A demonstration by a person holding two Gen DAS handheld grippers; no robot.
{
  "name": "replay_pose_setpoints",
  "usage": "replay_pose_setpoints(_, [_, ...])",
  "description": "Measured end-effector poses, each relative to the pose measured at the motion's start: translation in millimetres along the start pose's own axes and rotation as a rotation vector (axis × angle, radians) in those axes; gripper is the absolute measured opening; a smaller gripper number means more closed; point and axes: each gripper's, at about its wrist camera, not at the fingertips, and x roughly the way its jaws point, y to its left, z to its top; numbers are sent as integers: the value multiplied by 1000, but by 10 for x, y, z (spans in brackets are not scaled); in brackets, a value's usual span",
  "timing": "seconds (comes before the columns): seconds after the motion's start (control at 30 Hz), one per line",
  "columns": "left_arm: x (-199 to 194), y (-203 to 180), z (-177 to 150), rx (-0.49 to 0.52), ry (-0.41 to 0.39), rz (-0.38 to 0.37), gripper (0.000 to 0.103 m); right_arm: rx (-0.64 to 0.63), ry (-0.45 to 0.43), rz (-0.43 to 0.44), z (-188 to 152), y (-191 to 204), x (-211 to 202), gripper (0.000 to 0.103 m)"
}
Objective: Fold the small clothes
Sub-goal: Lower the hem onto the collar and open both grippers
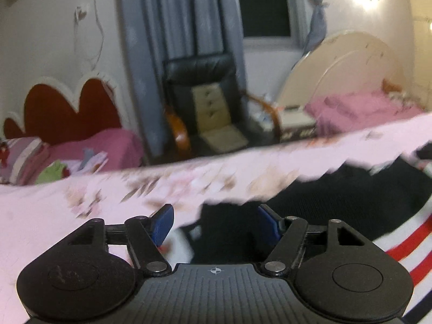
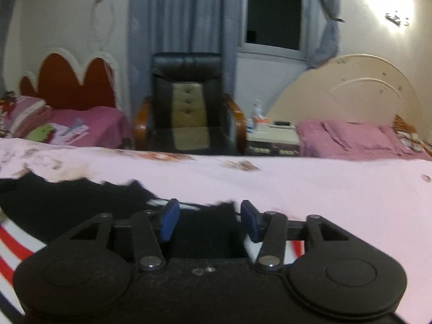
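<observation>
I see both my left gripper (image 1: 214, 222) and right gripper (image 2: 210, 220) with fingers spread above the black striped garment (image 1: 337, 197) on the pink bed (image 2: 324, 189).

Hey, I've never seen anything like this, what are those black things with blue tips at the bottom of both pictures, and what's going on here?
Those are two handheld grippers, one in each of a person's hands; no robot is involved. Each carries a wide-angle camera looking forward along its two fingers, so one picture comes from the left gripper and the other from the right gripper. The blue pieces are the finger pads.

Both hover low over a bed covered with a pink sheet. On it lies a dark garment with red and white stripes, the small piece of clothing to be folded. Both pairs of fingers stand apart, and nothing is held, though the pictures are blurred.

Behind are a black armchair, grey curtains and two other beds with pink covers.
</observation>
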Motion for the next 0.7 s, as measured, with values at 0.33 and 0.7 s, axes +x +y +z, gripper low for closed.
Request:
replay_pose_setpoints(0.33, [438,-542,-47,-113,143,-205,68,-109,158,132,-24,660,407,48])
replay_pose_setpoints(0.7, [246,124,-407,-106,120,-82,68,50,180,-67,-251,-362,249,66])
